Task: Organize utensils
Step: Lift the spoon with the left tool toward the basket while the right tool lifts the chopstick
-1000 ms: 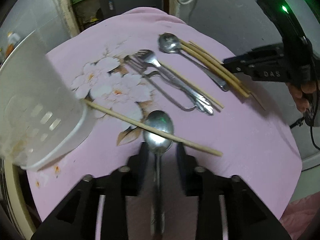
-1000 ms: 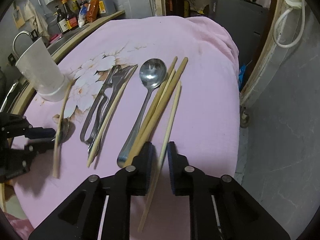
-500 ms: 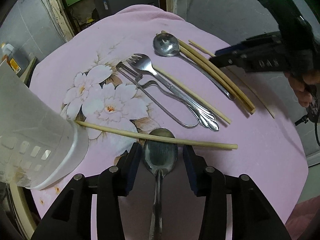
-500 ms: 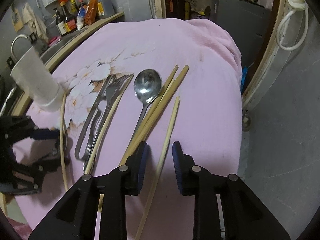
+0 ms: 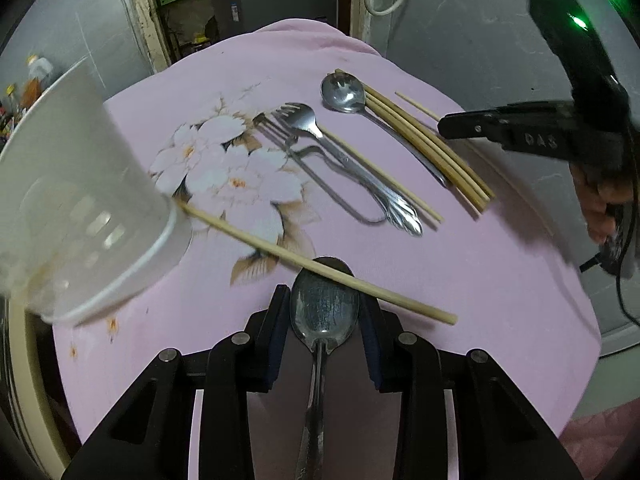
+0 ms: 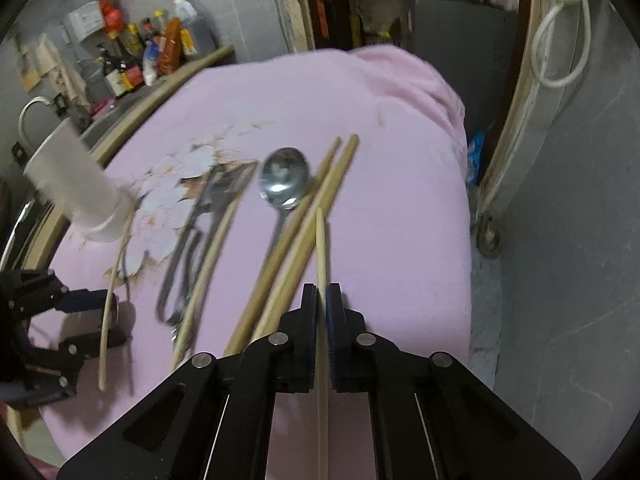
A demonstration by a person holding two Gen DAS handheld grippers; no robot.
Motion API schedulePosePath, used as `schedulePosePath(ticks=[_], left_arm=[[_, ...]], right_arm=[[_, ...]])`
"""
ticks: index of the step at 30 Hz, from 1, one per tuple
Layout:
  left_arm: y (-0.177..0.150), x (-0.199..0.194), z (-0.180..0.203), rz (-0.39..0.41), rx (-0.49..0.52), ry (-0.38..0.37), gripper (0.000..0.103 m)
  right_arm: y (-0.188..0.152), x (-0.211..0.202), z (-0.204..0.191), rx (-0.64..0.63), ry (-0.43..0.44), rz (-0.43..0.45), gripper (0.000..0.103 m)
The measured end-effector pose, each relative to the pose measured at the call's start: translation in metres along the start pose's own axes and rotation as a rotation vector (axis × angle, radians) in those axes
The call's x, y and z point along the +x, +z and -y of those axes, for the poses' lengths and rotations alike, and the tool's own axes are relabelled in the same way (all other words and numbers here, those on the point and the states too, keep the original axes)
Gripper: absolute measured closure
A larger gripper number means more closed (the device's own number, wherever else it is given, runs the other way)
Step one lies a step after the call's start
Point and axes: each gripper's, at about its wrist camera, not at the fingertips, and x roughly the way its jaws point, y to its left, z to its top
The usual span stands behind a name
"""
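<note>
My left gripper [image 5: 324, 300] is shut on a steel spoon [image 5: 324, 312], its pads against the sides of the bowl and the handle running back between the fingers. A loose chopstick [image 5: 304, 260] lies across the cloth just past the spoon's tip. My right gripper [image 6: 322, 300] is shut on a thin wooden chopstick [image 6: 321, 248] and holds it above the pink cloth [image 6: 400, 200]. A white utensil holder [image 5: 68, 216] lies on its side at the left. It also shows in the right wrist view [image 6: 76, 188].
On the cloth lie forks and tongs [image 5: 340, 164], a second spoon [image 5: 344, 92] and a bundle of chopsticks [image 5: 428, 148]. Bottles [image 6: 148, 56] stand on a ledge at the back left. The table edge drops off to the right.
The right gripper has shut on the thin chopstick and lifted it off the cloth. The left gripper has closed on the spoon's bowl and the view has swung.
</note>
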Motion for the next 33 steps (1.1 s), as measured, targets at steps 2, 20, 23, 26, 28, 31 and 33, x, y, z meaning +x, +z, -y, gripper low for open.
schedulePosePath(ticks=[2, 20, 23, 26, 28, 31, 33], left_arm=[[-0.004, -0.008, 0.000, -0.005, -0.004, -0.006, 0.074], [-0.062, -0.074, -0.001, 0.219, -0.132, 0.126, 0.074], [-0.070, -0.081, -0.002, 0.231, -0.170, 0.094, 0.074], [-0.076, -0.097, -0.001, 0.272, -0.180, 0.099, 0.074], [-0.075, -0.108, 0.001, 0.319, -0.177, 0.117, 0.074], [-0.071, -0.124, 0.001, 0.417, -0.182, 0.167, 0.074], [-0.066, -0.136, -0.004, 0.504, -0.209, 0.193, 0.074]], right_arm=[[-0.011, -0.010, -0.012, -0.011, 0.029, 0.048, 0.100], [-0.054, -0.072, -0.120, -0.149, -0.025, 0.629, 0.100], [-0.052, -0.069, -0.128, -0.149, 0.011, 0.628, 0.100], [-0.054, -0.069, -0.133, -0.160, 0.023, 0.624, 0.100], [-0.055, -0.072, -0.134, -0.153, 0.042, 0.635, 0.100], [-0.056, -0.079, -0.133, -0.134, 0.054, 0.675, 0.100], [-0.052, -0.085, -0.135, -0.115, 0.057, 0.730, 0.100]])
